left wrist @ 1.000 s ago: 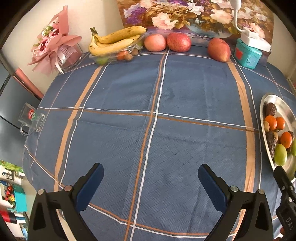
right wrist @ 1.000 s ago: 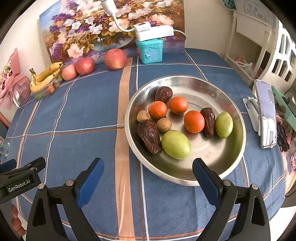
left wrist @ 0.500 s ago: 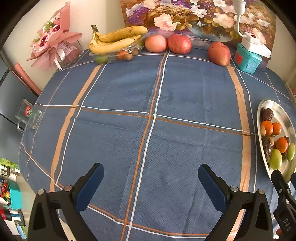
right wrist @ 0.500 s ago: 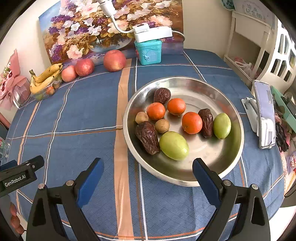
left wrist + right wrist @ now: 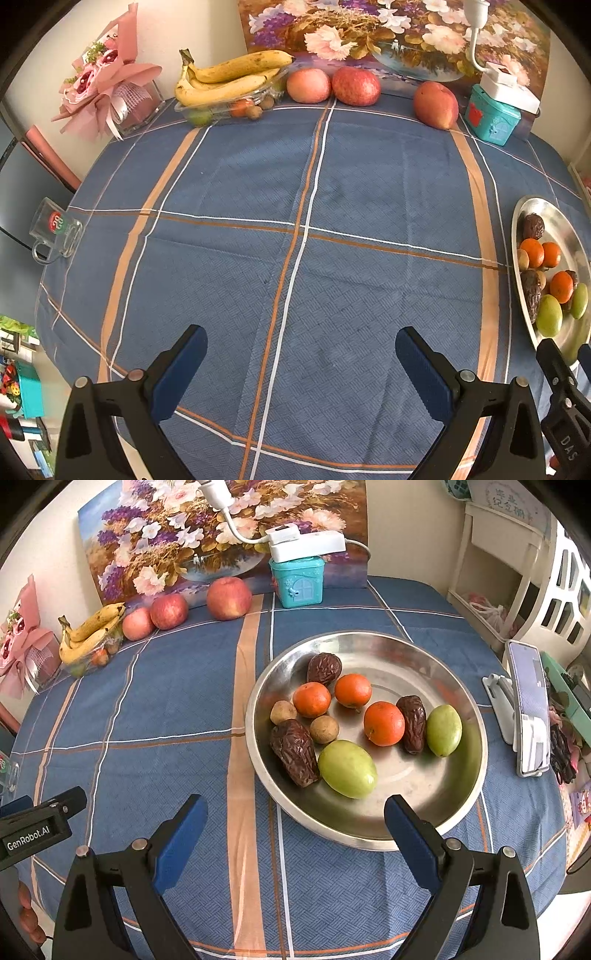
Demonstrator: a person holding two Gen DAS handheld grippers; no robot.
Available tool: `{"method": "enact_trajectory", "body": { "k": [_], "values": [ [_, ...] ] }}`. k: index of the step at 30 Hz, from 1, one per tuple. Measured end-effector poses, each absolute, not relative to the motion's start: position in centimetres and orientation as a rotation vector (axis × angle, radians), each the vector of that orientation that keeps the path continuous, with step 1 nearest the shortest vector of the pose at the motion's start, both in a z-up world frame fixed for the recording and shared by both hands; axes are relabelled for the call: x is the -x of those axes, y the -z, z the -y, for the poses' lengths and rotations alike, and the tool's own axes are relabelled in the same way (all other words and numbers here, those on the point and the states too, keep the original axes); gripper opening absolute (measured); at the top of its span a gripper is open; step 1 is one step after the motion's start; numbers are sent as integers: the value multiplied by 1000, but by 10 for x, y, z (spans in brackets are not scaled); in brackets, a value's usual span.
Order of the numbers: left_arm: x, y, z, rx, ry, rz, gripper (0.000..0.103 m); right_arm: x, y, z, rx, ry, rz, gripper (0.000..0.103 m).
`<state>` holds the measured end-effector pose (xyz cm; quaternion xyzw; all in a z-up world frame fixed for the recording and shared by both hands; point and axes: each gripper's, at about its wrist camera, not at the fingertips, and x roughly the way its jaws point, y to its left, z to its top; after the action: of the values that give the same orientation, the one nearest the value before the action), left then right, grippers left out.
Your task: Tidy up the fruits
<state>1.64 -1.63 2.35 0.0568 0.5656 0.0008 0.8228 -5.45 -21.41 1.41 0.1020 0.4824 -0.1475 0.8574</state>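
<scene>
A steel plate (image 5: 413, 653) on the blue checked cloth holds three oranges (image 5: 384, 723), three dark dates (image 5: 293, 751), two green fruits (image 5: 347, 768) and two small brown fruits (image 5: 324, 729). The plate also shows at the right edge of the left wrist view (image 5: 543, 210). Bananas (image 5: 229, 79) lie on a clear tray (image 5: 221, 109) at the far edge beside three apples (image 5: 356, 85). My right gripper (image 5: 295, 823) is open and empty, just before the plate's near rim. My left gripper (image 5: 301, 354) is open and empty over bare cloth.
A teal house-shaped box (image 5: 297, 581) with a white power strip (image 5: 306, 546) stands at the back before a flower painting. A pink bouquet (image 5: 107, 88) and a glass mug (image 5: 55, 232) sit at the left. A phone on a stand (image 5: 528, 709) is right of the plate.
Both views have drawn back and risen slightly; the plate sits a little farther from the right gripper. Both grippers stay open and empty. No fruit has moved.
</scene>
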Motion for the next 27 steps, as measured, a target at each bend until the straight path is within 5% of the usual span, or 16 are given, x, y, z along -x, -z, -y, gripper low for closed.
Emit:
{"method": "enact_trajectory", "body": {
  "k": [27],
  "values": [
    [-16, -23, 17, -119, -1, -1205, 103, 53, -12, 214, -210, 304, -1024, 96]
  ]
}}
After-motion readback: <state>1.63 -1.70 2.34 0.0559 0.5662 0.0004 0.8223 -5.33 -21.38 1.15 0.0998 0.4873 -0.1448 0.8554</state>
